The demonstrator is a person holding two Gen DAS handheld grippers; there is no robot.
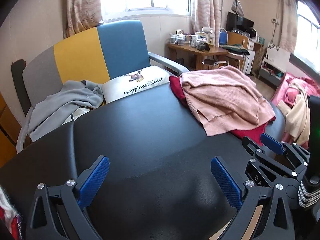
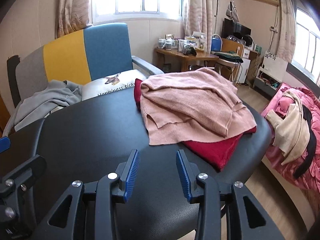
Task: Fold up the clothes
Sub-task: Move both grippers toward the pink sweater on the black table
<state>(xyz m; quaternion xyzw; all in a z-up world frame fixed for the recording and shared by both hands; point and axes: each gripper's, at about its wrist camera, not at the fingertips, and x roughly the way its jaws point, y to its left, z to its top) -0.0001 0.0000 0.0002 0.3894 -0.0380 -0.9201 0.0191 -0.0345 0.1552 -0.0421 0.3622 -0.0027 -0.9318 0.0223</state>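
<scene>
Currently the left gripper hovers low over the bare black counter with its blue pads spread wide, holding and touching nothing. Just to its right, the right gripper is parted more narrowly, also empty, above the counter's near edge. A rumpled pink sweater lies at the counter's far right, on top of a red garment that sticks out beneath it. Behind the counter, a grey garment and a printed cushion sit on an armchair.
</scene>
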